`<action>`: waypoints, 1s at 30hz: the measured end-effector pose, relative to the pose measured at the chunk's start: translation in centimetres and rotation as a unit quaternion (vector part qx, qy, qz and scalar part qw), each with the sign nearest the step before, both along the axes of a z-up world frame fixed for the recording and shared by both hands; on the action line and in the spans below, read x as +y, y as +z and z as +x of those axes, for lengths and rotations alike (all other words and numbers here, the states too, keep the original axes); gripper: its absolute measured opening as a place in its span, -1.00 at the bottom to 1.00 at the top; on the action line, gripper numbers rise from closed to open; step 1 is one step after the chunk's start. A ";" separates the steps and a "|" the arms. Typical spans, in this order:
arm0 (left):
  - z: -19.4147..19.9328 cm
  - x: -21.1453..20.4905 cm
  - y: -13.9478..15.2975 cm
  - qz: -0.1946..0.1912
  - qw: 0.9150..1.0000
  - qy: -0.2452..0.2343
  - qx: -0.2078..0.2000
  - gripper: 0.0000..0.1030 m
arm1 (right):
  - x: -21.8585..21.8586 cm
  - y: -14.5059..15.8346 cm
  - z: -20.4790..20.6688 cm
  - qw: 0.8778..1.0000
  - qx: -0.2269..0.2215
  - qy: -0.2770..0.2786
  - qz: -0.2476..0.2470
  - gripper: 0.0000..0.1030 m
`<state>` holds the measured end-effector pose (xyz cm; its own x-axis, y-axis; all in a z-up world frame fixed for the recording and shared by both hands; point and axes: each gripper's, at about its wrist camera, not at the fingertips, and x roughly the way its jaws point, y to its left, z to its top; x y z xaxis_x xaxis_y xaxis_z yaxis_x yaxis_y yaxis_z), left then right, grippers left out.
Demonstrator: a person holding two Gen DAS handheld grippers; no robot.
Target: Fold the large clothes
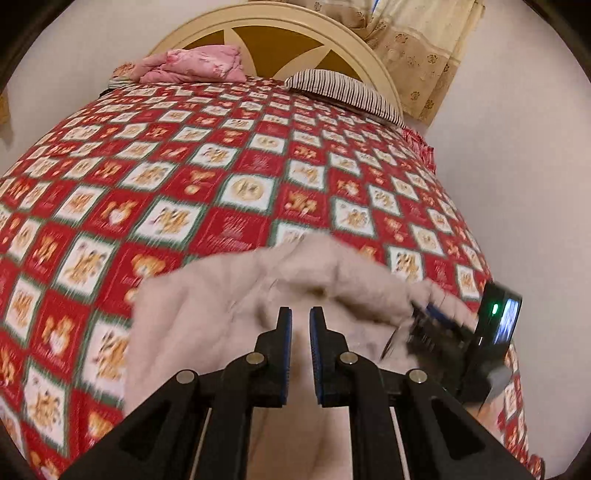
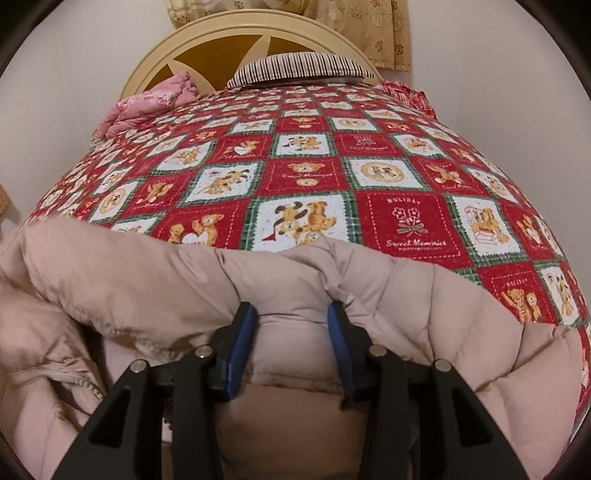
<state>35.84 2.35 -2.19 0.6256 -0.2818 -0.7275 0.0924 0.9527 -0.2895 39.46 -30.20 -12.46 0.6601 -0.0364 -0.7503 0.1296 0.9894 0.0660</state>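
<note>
A puffy beige quilted jacket point(image 2: 155, 266) lies bunched at the near end of the bed. In the right wrist view my right gripper point(image 2: 291, 314) is shut on a thick padded fold of it, and creases run out from both blue pads. In the left wrist view my left gripper point(image 1: 300, 317) is held almost shut, with jacket point(image 1: 207, 306) fabric filling the narrow slit between its pads and the cloth lifted off the bed. The right gripper point(image 1: 428, 321) shows blurred at the jacket's right edge there, with a lit screen on its body.
A red, white and green teddy-bear patchwork cover point(image 2: 406, 221) spreads over the bed. A striped pillow point(image 2: 303, 68) and a crumpled pink quilt point(image 2: 155, 99) lie by the round cream headboard point(image 2: 221, 33). White walls close in on both sides, and a beige curtain point(image 1: 424, 48) hangs behind.
</note>
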 end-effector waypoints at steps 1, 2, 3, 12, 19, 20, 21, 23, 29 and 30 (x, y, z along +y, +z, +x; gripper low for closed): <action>-0.4 0.3 0.3 -0.006 1.000 0.004 -0.013 -0.82 | 0.0 0.0 0.0 1.000 -0.001 0.000 0.001 -0.14; -0.6 0.2 0.8 -0.010 0.999 0.007 -0.032 -0.82 | 0.0 0.0 0.0 1.000 -0.001 0.000 0.002 -0.14; -0.5 0.0 1.4 -0.010 0.999 0.006 -0.050 -0.82 | 0.0 0.1 0.0 1.000 -0.002 0.000 0.002 -0.14; 7.9 -8.1 -0.7 0.045 0.994 -0.046 -0.086 -0.81 | -0.1 0.1 -0.1 1.000 -0.004 0.000 0.004 -0.14; 9.5 -3.6 -10.4 -0.065 0.997 -0.039 0.003 -0.85 | -0.4 0.5 -0.4 0.999 -0.020 0.004 0.029 -0.11; 9.8 -3.5 -10.7 -0.071 0.997 -0.039 0.010 -0.86 | -0.4 0.4 -0.3 0.999 -0.019 0.004 0.031 -0.11; 9.8 -3.9 -10.6 -0.053 0.998 -0.039 0.010 -0.87 | -0.3 0.4 -0.3 0.999 -0.018 0.004 0.031 -0.11; 9.4 -5.4 -10.3 -0.003 0.999 -0.041 0.002 -0.87 | -0.3 0.4 -0.2 0.999 -0.019 0.004 0.028 -0.10; 9.5 -7.2 -11.0 0.074 0.996 -0.046 -0.006 -0.87 | 0.0 0.3 0.0 1.000 -0.011 0.005 0.013 -0.10; 9.6 -7.2 -11.0 0.073 0.996 -0.045 -0.006 -0.87 | 0.1 0.3 0.1 1.000 -0.008 0.005 0.007 -0.09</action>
<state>45.42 -4.81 -13.23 0.6109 -0.2294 -0.7577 0.1828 0.9721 -0.1470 39.58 -30.05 -12.20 0.6720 -0.0193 -0.7403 0.1178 0.9897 0.0811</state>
